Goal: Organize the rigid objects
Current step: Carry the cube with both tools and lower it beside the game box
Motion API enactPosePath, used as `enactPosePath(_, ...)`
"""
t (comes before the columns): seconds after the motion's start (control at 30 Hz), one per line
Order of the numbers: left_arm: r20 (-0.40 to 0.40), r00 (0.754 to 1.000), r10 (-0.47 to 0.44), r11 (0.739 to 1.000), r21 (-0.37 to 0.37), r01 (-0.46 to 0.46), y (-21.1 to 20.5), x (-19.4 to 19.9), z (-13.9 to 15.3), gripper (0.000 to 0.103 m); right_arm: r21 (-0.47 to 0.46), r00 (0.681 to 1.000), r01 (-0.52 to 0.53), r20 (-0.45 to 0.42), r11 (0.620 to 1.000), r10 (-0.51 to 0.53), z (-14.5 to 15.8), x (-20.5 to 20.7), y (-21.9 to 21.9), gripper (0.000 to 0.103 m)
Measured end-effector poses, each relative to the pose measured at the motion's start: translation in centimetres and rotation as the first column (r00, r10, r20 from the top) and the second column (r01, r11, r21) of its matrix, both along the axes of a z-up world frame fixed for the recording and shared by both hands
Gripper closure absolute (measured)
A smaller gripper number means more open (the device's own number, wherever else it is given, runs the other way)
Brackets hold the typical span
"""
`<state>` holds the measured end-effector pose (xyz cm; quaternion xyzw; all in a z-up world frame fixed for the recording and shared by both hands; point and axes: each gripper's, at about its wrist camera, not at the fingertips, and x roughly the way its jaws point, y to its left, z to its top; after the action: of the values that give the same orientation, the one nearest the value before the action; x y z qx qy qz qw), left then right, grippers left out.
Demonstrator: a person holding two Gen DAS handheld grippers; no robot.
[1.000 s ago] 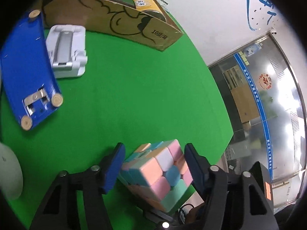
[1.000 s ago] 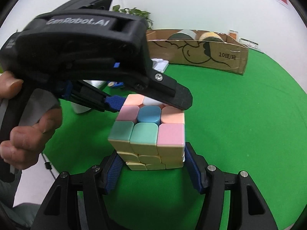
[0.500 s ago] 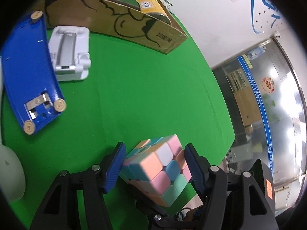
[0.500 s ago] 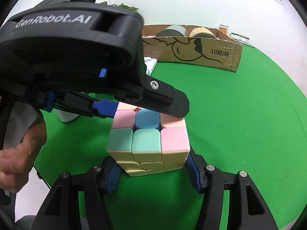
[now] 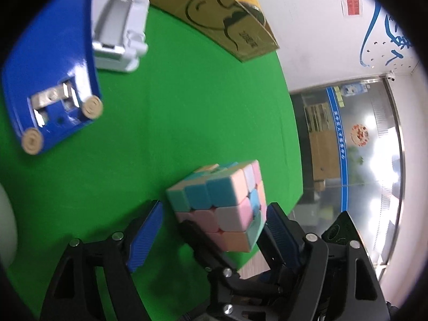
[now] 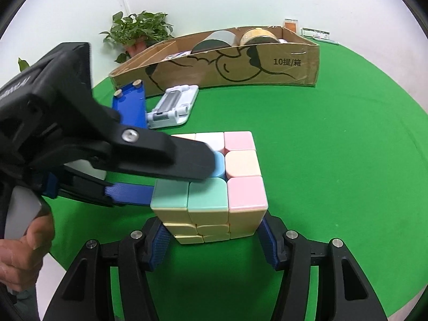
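Note:
A pastel puzzle cube (image 6: 214,184) is held above the green table (image 6: 334,160). My right gripper (image 6: 214,236) is shut on the cube's lower sides. My left gripper (image 5: 214,230) is open, with its blue pads apart around the cube (image 5: 224,200). One left finger (image 6: 165,160) lies over the cube's top and its blue pad (image 6: 128,192) sits beside the cube's left face. The cube's top layer looks twisted in the left wrist view.
A cardboard box (image 6: 240,67) with cans stands at the back of the table. A blue plastic piece (image 6: 131,104) and a white phone stand (image 6: 174,107) lie in front of it. A potted plant (image 6: 136,32) stands behind the box. The table edge (image 5: 297,160) is close on the right.
My left gripper has opened off the cube and swung round it. The right gripper keeps its hold and the cube has dropped a little lower in its view.

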<state>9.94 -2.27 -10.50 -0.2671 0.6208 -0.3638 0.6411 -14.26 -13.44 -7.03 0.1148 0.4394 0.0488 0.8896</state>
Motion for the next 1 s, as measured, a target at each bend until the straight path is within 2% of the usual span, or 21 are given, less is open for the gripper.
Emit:
enactPosePath(0.07, -0.015, 1.0, -0.001, 1.0, -0.008, 0.0, -0.2, -0.2, -0.3, 0.032, 0.015, 1.0, 0.0, 0.001, 1.0, 0.0, -0.2, 0.4, -0.3, 0.048)
enactPosePath(0.13, -0.018, 1.0, 0.007, 1.0, -0.009, -0.007, -0.2, -0.3, -0.3, 0.033, 0.015, 1.0, 0.007, -0.002, 1.0, -0.007, -0.1, 0.6, -0.4, 0.048)
enactPosePath(0.23, 0.031, 0.999, 0.017, 0.999, -0.03, -0.016, 0.0, -0.6, 0.7, 0.034, 0.012, 1.0, 0.018, 0.002, 1.0, -0.018, 0.6, 0.8, -0.3, 0.048)
enactPosePath(0.43, 0.138, 0.989, 0.049, 0.998, -0.057, -0.042, 0.9, 0.6, 5.0, 0.034, -0.013, 0.995, 0.009, 0.101, 1.0, -0.008, 4.5, 2.2, 0.1, 0.048)
enactPosePath(0.7, 0.273, 0.959, 0.074, 0.997, -0.052, -0.062, 3.3, 5.4, 11.8, 0.035, -0.036, 0.974, -0.029, 0.223, 0.999, 0.036, 10.4, 7.4, 2.2, 0.049)
enactPosePath(1.0, 0.317, 0.94, 0.123, 0.992, -0.041, -0.116, 5.8, 11.8, 14.0, 0.035, -0.03, 0.963, -0.077, 0.256, 0.997, 0.082, 14.0, 16.1, 4.1, 0.049)
